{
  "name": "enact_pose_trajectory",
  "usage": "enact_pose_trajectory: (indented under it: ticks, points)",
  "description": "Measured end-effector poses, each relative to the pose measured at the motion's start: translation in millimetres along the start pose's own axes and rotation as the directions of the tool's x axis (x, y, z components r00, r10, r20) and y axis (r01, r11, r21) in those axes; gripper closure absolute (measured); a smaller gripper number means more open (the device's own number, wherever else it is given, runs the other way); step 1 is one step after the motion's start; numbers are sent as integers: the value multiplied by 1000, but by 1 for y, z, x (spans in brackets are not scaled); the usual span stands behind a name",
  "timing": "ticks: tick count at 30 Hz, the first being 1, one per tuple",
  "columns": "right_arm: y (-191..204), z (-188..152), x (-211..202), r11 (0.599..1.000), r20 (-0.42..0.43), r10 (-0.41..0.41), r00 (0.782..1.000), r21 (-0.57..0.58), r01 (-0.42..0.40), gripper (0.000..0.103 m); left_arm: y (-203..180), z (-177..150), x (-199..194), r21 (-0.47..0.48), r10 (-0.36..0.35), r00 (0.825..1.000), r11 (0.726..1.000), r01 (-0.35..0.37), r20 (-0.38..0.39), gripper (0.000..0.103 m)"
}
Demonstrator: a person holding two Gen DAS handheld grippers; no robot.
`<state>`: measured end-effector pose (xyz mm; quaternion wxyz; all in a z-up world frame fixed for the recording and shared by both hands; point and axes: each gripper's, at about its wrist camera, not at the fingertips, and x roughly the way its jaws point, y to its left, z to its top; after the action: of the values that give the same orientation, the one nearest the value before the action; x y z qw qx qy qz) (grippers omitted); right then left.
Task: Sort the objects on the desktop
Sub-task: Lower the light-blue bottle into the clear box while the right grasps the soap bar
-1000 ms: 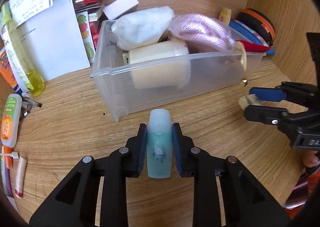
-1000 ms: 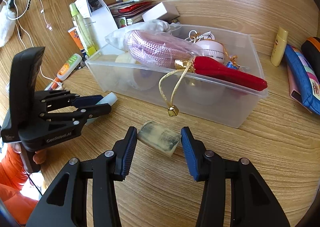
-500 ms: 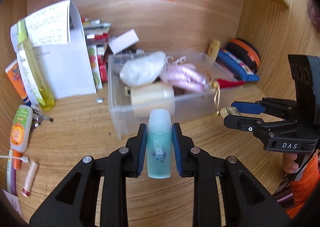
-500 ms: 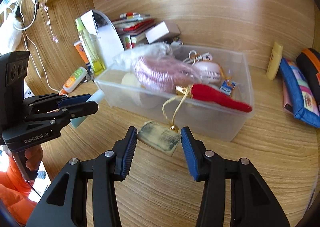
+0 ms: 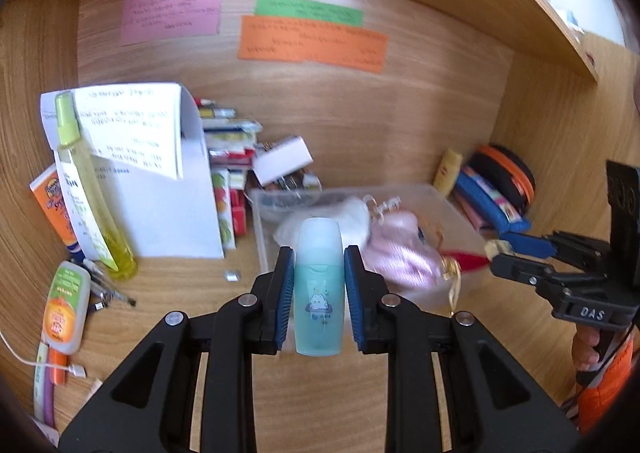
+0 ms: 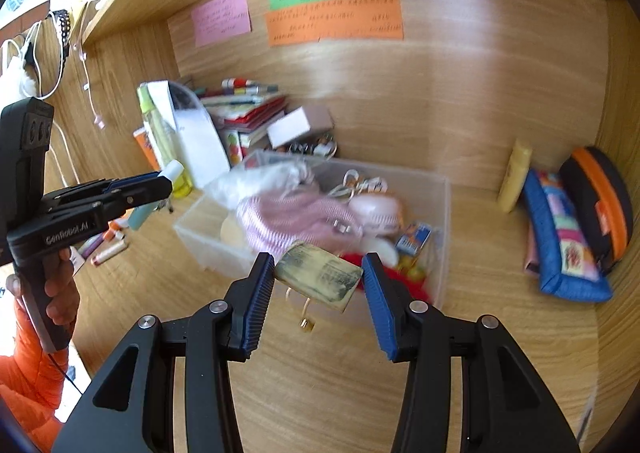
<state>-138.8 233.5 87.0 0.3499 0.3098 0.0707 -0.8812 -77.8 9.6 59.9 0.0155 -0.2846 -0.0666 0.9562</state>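
The left gripper (image 5: 319, 285) is clamped tight on a small blue bottle (image 5: 319, 293) in front of the clear bin (image 6: 442, 213), while the right gripper (image 6: 318, 273), jaws partly apart, pinches a worn eraser (image 6: 318, 277) above the bin's near edge

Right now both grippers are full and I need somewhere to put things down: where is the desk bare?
Bare wood lies in front of the clear bin, and between the bin and the blue pouch at the right. The left side is crowded: yellow spray bottle, folded paper, tubes and keys. The bin itself is heaped full.
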Motion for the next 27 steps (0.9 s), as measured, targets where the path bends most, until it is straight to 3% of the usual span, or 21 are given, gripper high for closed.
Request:
enact_pose_trajectory:
  ticks: [15, 27]
  points:
    - [-14, 19, 37, 998, -18, -61, 998, 10, 61, 61, 25, 6, 53, -121, -13, 998, 993, 5, -63, 79]
    - [-34, 9, 73, 996, -100, -50, 994, 70, 57, 60, 22, -5, 67, -94, -6, 993, 996, -5, -116, 79]
